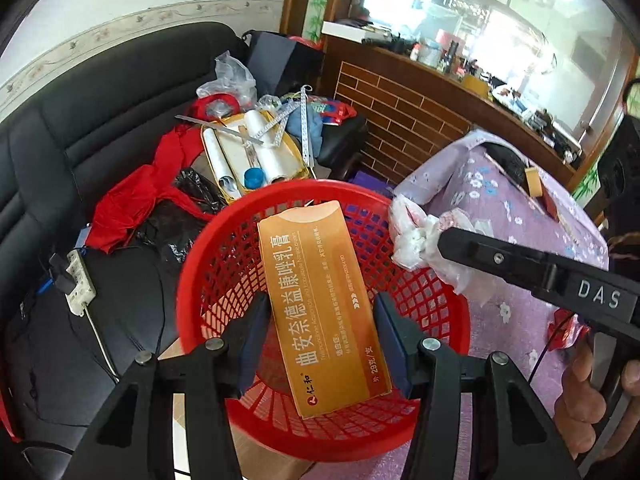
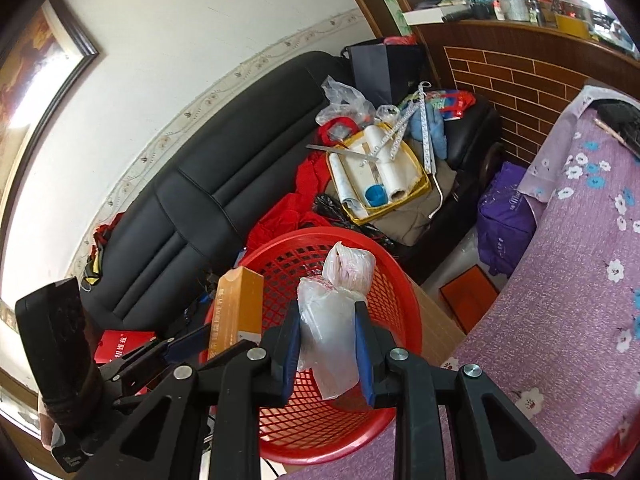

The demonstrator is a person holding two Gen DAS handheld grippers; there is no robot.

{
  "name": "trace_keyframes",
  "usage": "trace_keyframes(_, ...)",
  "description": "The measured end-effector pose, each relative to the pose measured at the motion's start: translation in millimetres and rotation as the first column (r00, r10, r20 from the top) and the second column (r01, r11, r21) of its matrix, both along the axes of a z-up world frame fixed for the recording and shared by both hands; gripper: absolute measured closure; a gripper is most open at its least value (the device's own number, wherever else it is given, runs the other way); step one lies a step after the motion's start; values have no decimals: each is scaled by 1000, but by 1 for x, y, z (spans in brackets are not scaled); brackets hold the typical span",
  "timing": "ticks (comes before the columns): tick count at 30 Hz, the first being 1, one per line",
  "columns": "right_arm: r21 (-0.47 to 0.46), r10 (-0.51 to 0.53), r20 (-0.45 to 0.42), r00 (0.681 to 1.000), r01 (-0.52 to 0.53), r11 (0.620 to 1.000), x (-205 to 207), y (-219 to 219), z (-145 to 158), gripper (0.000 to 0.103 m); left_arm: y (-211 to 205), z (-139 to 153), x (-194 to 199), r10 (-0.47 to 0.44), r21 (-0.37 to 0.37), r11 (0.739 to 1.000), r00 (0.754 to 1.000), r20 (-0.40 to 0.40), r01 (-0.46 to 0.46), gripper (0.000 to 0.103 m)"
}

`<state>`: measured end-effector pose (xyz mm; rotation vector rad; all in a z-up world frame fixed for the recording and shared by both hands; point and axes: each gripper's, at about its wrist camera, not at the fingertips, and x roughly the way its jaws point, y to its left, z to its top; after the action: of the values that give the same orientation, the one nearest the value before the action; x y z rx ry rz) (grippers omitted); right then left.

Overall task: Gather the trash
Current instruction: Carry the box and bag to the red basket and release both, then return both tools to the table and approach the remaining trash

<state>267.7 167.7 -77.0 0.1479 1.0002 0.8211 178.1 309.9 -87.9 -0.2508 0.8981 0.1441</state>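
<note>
Trash hung over the red basket [image 1: 208, 248] for dropping: left hand-held gripper [image 1: 320, 344] clamped the orange carton [image 1: 320, 304], right hand-held gripper [image 2: 328, 354] pinched the plastic bag [image 2: 332, 320].

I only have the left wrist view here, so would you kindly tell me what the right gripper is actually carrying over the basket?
Observer: The right gripper is shut on a knotted plastic bag.
Operator: Thank you. Is it above the red basket?
Observer: Yes, it hangs over the opening.
Operator: And what lies on the floor beyond the basket?
Observer: A purple bag beside an orange box.
</note>
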Motion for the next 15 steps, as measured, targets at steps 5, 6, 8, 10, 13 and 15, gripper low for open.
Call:
trace_keyframes(5, 39, 7, -40, 999, -5, 999, 9, 1, -10, 73, -4, -8, 2, 9, 29, 1000, 1000, -25, -8, 47)
trace_keyframes(6, 47, 12, -43, 999, -10, 999, 10, 1, -10, 71, -4, -10, 1, 16, 36, 999, 1000, -26, -15, 47)
trace_keyframes(8, 59, 9, -44, 999, -7, 998, 10, 0, -10, 64, -5, -12, -3, 21, 50, 999, 999, -30, -19, 41)
trace_keyframes(10, 85, 13, -46, 999, -9, 996, 10, -2, -8, 28, -8, -13, -5, 25, 70, 997, 999, -34, -23, 32)
trace_keyframes(13, 107, 6, -37, 999, -2, 994, 6, -7, -3, 28, -12, -12, -9, 36, 97, 995, 998, -49, -31, 32)
trace_keyframes(15, 132, 0, -48, 999, 7, 991, 4, -15, 4, 28, -15, -8, -13, 44, 99, 994, 998, -43, -39, 32)
